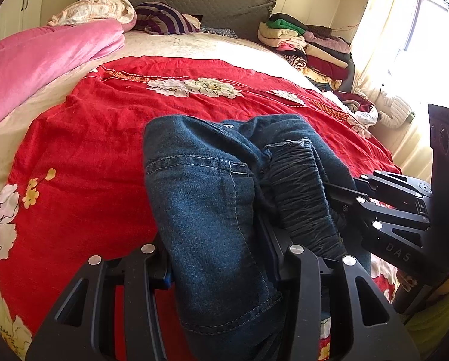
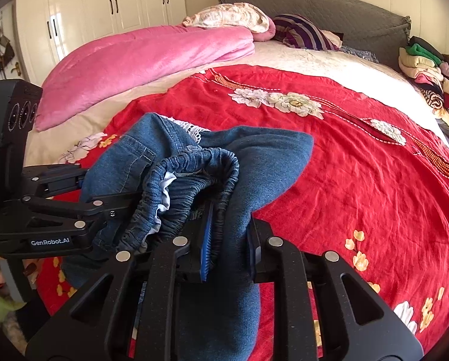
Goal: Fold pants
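A pair of blue denim pants (image 1: 206, 198) with a gathered elastic waistband (image 2: 194, 165) hangs bunched over the red flowered bedspread (image 1: 98, 138). In the left wrist view my left gripper (image 1: 218, 270) is shut on a thick fold of the denim, which fills the gap between its fingers. The right gripper (image 2: 229, 245) is shut on another fold of the pants (image 2: 263, 162) near the waistband, its blue pads (image 2: 207, 240) against the cloth. Both grippers are close together, and each shows in the other's view: the right gripper (image 1: 338, 194) at the waistband's right, the left gripper (image 2: 86, 192) at its left.
A folded pink blanket (image 2: 152, 57) lies along the bed's left side. A striped pillow (image 2: 305, 34) rests by the grey headboard (image 2: 329, 3). Stacked folded clothes (image 1: 308, 48) sit at the far right corner. White wardrobe doors (image 2: 104, 6) stand left, and a curtained window (image 1: 404, 45) is right.
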{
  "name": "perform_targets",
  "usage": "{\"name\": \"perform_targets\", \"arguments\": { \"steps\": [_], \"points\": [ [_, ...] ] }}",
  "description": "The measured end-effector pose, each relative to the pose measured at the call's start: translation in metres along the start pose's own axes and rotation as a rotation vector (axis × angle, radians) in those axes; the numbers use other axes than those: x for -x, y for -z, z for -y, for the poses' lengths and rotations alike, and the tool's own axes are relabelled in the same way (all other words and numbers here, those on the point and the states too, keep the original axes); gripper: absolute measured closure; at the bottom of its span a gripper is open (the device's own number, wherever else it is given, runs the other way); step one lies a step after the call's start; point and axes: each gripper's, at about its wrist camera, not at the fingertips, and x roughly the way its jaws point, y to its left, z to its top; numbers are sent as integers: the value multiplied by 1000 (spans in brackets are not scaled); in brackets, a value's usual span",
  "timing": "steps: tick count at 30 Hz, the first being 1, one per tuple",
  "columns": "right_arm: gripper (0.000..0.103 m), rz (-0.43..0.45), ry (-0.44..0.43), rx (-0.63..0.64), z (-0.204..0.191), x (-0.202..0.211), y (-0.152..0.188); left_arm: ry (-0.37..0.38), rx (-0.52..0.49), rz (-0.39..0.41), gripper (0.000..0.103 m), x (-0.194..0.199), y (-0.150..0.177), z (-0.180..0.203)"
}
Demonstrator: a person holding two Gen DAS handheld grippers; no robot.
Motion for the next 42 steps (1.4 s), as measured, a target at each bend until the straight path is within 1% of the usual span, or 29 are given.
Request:
{"name": "perform_targets", "arguments": {
  "steps": [9,11,12,14,16,18,21,24,27,32,35,37,42],
  "points": [
    [86,-27,39,-20,8,-12,4,-21,7,-23,58,-11,2,-5],
    [81,-33,49,-18,10,-15,6,-26,4,-25,58,-13,3,-5],
    [77,-35,55,-20,11,-16,7,-28,3,-26,57,-14,3,-5],
    [73,-41,69,-27,13,-18,8,-30,6,-28,55,-15,4,-5],
    [62,-45,86,-27,15,-19,10,-32,7,-29,54,-17,5,-6],
    [57,-61,133,-10,16,-23,11,-36,10,-34,53,-19,6,-7],
    [50,-88,142,-1,18,-29,14,-37,10,-35,51,-20,8,-7],
    [50,-103,147,-10,21,-34,17,-35,9,-37,51,-20,7,-7],
    [46,-101,150,-24,23,-34,18,-35,11,-39,50,-21,8,-7],
    [43,-95,154,-27,23,-32,18,-33,13,-37,46,-21,8,-7],
    [40,-87,160,-27,23,-29,17,-31,14,-37,46,-21,8,-7],
    [37,-83,160,-33,23,-27,17,-30,17,-36,43,-21,8,-7],
    [30,-70,157,-45,26,-21,16,-29,18,-33,43,-18,9,-6]
  ]
}}
